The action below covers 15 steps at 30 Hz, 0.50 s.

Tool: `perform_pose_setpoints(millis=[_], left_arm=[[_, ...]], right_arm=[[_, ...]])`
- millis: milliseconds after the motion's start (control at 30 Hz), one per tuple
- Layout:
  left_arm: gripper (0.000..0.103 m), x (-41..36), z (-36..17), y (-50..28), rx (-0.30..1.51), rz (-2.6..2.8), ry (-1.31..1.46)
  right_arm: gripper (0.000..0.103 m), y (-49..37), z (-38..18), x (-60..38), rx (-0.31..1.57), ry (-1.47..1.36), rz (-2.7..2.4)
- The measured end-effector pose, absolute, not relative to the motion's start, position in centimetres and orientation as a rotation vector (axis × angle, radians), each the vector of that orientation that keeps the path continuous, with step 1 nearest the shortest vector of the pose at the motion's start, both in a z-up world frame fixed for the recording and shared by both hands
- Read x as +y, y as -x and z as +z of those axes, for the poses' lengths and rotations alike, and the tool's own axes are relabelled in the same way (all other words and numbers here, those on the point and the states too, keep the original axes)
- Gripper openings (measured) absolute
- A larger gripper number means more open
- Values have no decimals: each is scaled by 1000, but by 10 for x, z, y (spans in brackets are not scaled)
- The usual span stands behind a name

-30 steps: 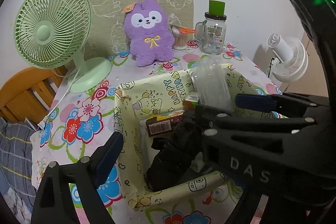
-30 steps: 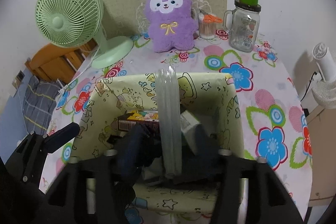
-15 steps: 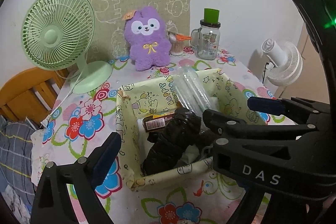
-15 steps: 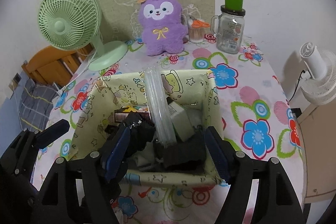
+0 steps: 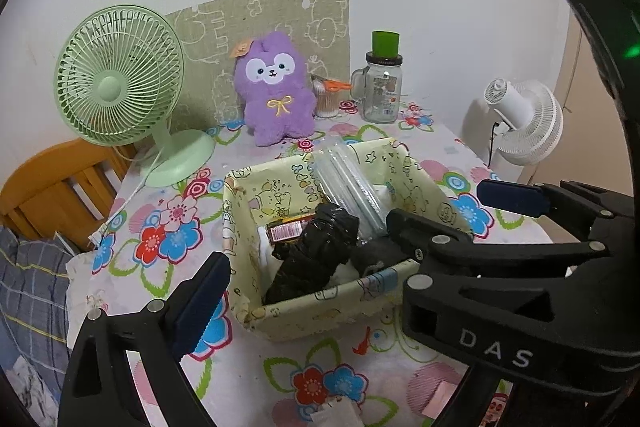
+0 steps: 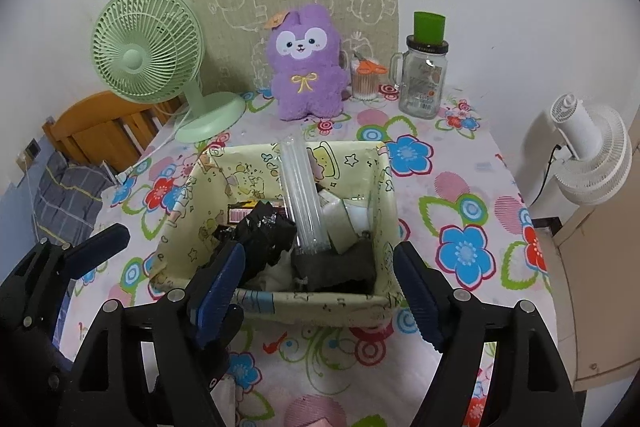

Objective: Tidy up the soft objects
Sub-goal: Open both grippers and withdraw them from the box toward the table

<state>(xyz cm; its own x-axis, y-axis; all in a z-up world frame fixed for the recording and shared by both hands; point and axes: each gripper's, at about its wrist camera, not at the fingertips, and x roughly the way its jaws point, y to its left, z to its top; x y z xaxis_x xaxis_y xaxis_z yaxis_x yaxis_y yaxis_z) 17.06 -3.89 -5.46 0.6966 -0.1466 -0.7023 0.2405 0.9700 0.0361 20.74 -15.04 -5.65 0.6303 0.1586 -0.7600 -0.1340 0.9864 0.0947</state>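
A pale yellow fabric basket (image 5: pixel 288 315) (image 6: pixel 180 195) sits on the flowered tablecloth. It holds a crumpled black bag (image 5: pixel 316 251) (image 6: pixel 260 235), a clear plastic sleeve (image 5: pixel 348 183) (image 6: pixel 302 195), a dark soft item (image 6: pixel 336 267), a snack bar (image 5: pixel 286 229) and white packets (image 6: pixel 338 219). A purple plush toy (image 5: pixel 276 95) (image 6: pixel 306 67) sits upright against the back wall. My left gripper (image 5: pixel 352 239) is open, in front of the basket. My right gripper (image 6: pixel 320 287) is open and empty at the basket's near edge.
A green desk fan (image 5: pixel 120 87) (image 6: pixel 152 55) stands back left. A glass jar with a green lid (image 5: pixel 382 83) (image 6: pixel 424 75) and a cup of cotton swabs (image 6: pixel 366 81) stand back right. A white fan (image 6: pixel 588 155) is off the table's right edge. A wooden chair (image 5: pixel 48 195) stands left.
Both grippers have pulled back from the basket toward the near table edge. The right gripper, earlier down inside the basket, is now outside it and empty.
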Motion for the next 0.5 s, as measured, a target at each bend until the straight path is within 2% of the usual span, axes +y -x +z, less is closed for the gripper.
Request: perform_pose_setpoints(millis=[500], left_arm=[[97, -47, -46, -139, 748, -222, -145]], right_arm=[[86, -164, -38, -159, 785, -17, 141]])
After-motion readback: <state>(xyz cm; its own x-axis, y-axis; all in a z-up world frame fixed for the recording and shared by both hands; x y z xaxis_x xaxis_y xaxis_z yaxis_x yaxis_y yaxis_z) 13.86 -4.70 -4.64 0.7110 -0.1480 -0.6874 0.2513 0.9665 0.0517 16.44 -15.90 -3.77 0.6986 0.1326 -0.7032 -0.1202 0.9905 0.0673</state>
